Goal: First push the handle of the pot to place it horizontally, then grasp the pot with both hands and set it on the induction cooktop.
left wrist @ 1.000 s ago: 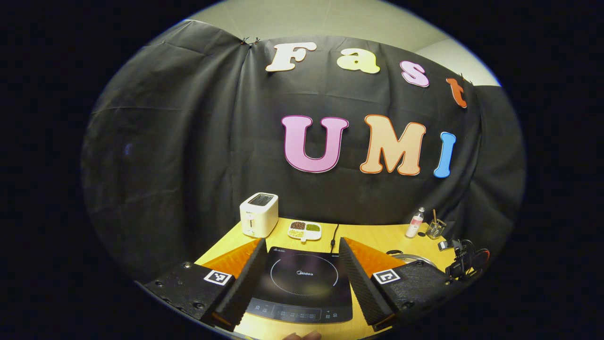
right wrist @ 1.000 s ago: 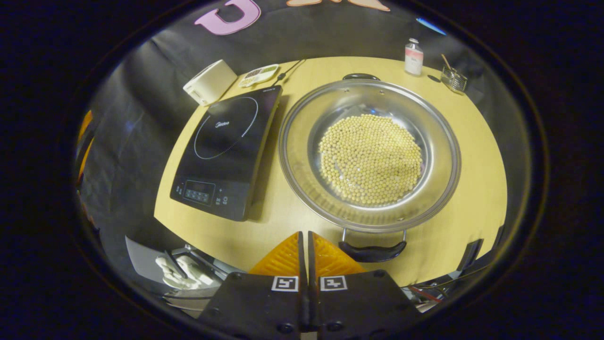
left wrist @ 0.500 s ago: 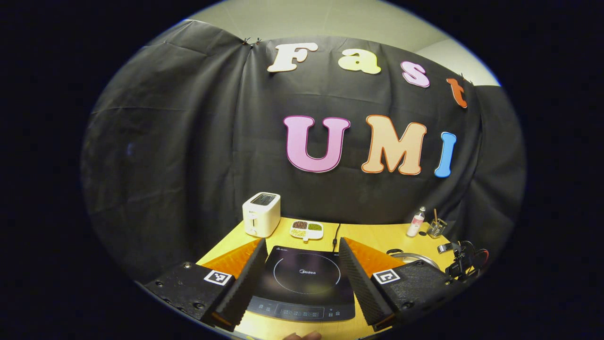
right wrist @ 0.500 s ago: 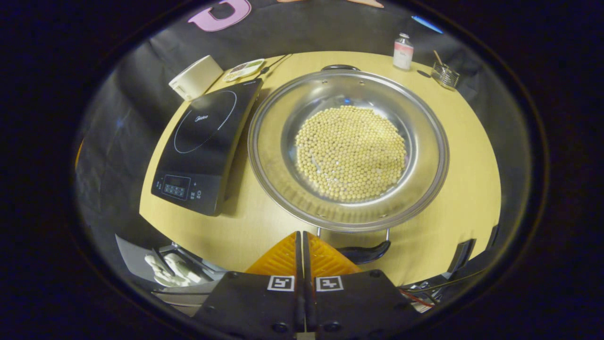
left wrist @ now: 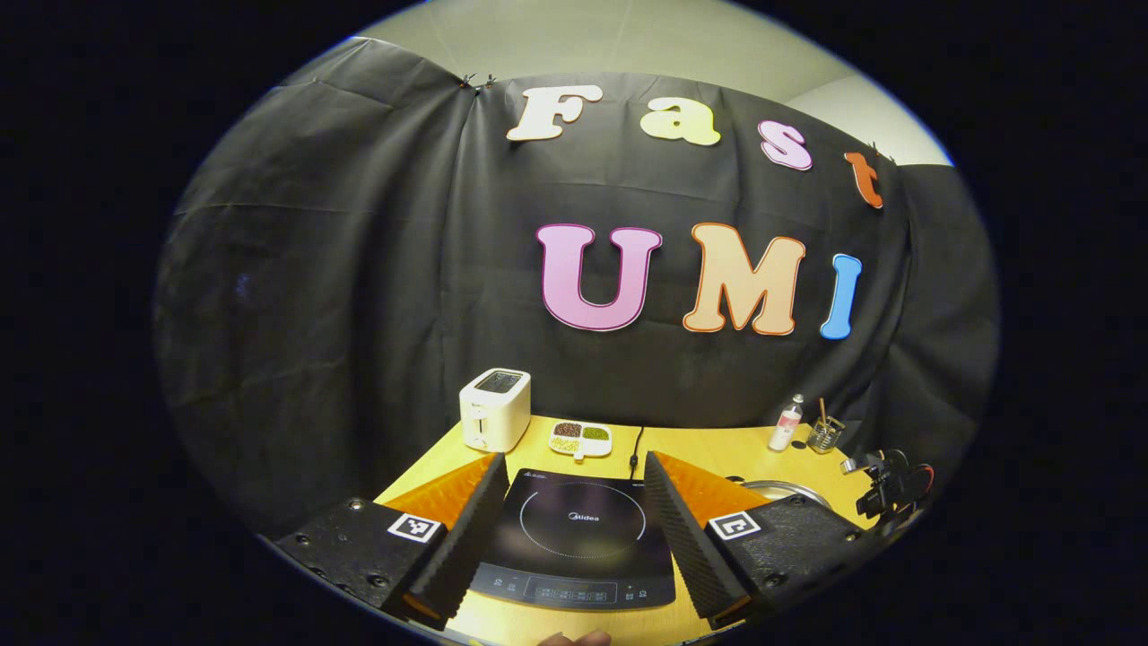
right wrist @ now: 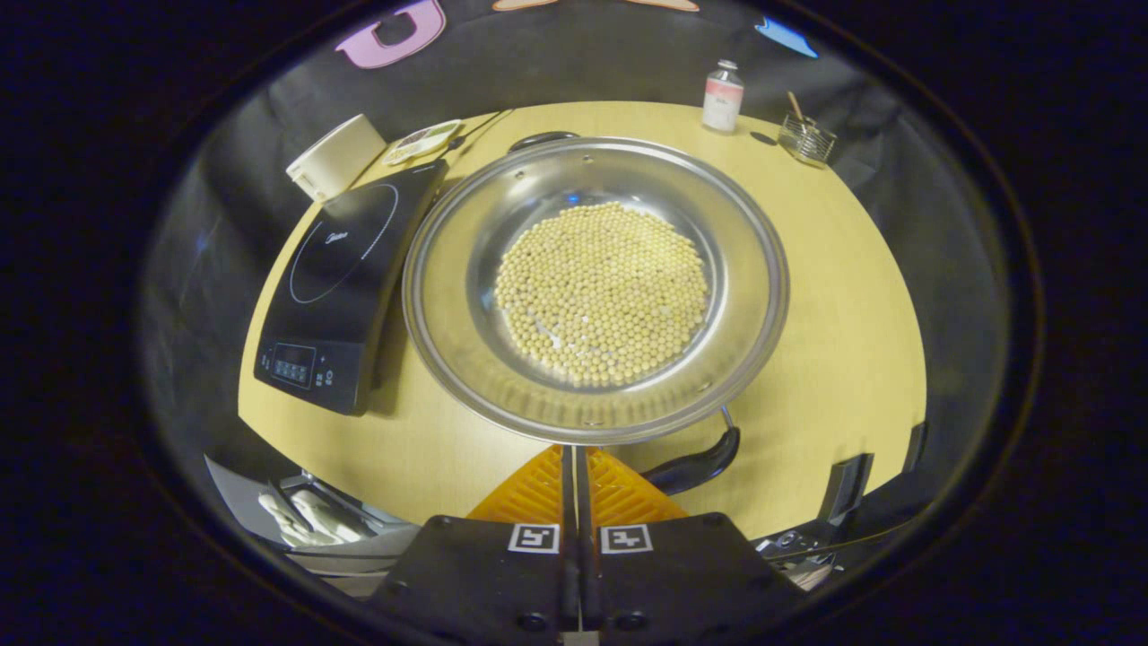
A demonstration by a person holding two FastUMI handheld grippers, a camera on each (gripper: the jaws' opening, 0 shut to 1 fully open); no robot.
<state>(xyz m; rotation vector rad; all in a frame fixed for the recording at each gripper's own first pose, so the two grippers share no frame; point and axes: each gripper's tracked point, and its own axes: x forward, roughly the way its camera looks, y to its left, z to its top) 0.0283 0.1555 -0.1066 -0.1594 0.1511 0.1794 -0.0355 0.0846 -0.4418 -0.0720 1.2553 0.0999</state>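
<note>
In the right gripper view, the pot (right wrist: 596, 287) sits mid-table (right wrist: 843, 296), beans (right wrist: 601, 292) inside. The induction cooktop (right wrist: 345, 269) lies at its nine o'clock, the toaster (right wrist: 334, 168) at ten, the bottle (right wrist: 722, 85) at one.

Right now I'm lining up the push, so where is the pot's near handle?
In the right gripper view, the near handle sits just right of the shut right gripper, under the pot rim.
</note>
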